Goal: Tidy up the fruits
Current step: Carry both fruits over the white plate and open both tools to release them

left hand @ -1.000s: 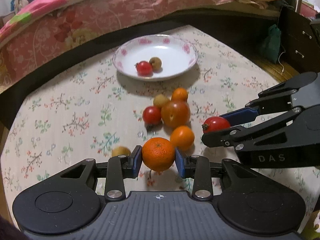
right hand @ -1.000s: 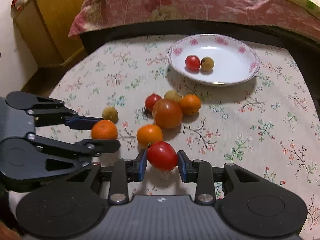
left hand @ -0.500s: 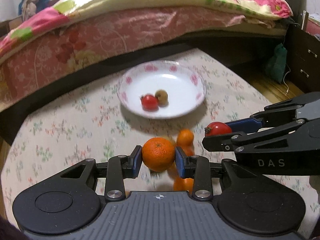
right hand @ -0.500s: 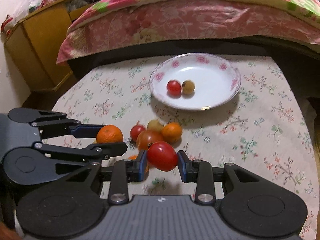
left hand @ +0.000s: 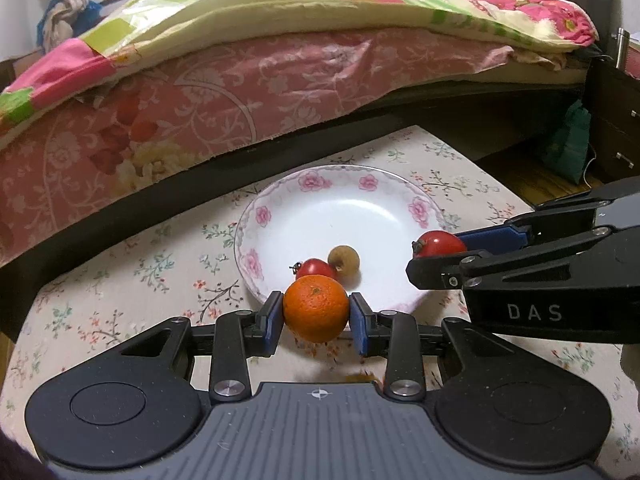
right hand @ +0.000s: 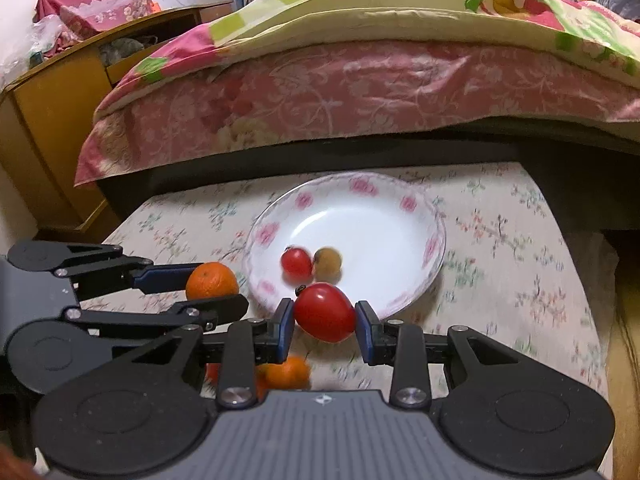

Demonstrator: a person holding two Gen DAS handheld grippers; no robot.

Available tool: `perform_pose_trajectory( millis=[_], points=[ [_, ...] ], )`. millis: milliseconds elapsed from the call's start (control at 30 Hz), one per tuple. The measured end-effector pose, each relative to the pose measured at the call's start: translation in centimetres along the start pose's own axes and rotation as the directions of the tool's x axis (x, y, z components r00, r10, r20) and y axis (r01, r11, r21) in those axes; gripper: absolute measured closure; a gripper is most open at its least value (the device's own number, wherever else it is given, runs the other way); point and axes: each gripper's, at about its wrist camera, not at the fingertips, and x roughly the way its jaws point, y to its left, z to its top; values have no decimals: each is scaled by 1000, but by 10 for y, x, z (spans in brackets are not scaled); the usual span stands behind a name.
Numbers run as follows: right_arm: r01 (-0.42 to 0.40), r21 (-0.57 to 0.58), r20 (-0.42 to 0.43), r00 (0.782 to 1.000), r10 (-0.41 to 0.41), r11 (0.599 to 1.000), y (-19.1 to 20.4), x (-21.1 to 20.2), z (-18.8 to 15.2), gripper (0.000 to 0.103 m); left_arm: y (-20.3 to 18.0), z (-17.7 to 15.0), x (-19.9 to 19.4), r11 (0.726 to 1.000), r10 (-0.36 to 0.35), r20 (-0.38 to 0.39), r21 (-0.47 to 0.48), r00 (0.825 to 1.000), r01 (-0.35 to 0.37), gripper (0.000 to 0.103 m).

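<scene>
My left gripper [left hand: 316, 314] is shut on an orange [left hand: 316, 308] and holds it at the near rim of a white plate with pink flowers [left hand: 276, 196]. My right gripper [right hand: 325, 318] is shut on a red tomato [right hand: 325, 312], just before the plate's near rim [right hand: 434, 248]. The plate holds a small red tomato [left hand: 314, 268] and a small brown fruit [left hand: 344, 258]. The right gripper with its tomato [left hand: 440, 243] shows at the right of the left wrist view. The left gripper with its orange [right hand: 211, 281] shows at the left of the right wrist view.
The table has a floral cloth [left hand: 120, 280]. More oranges [right hand: 288, 372] lie on it under my right gripper, partly hidden. A bed with a pink cover [left hand: 200, 88] runs along the far side. A yellow wooden cabinet [right hand: 52, 120] stands far left.
Both grippers have moved forward with their fruit, from above the loose pile up to the plate's near rim. The pile has dropped almost out of view below the fingers.
</scene>
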Motion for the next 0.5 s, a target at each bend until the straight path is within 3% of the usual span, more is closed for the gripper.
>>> perform_pose_trajectory(
  millis=[500],
  points=[
    [13, -4, -26, 1000, -13, 1000, -17, 37, 10, 70, 3, 4, 24, 1000, 13, -29, 11, 999, -13, 61]
  ],
)
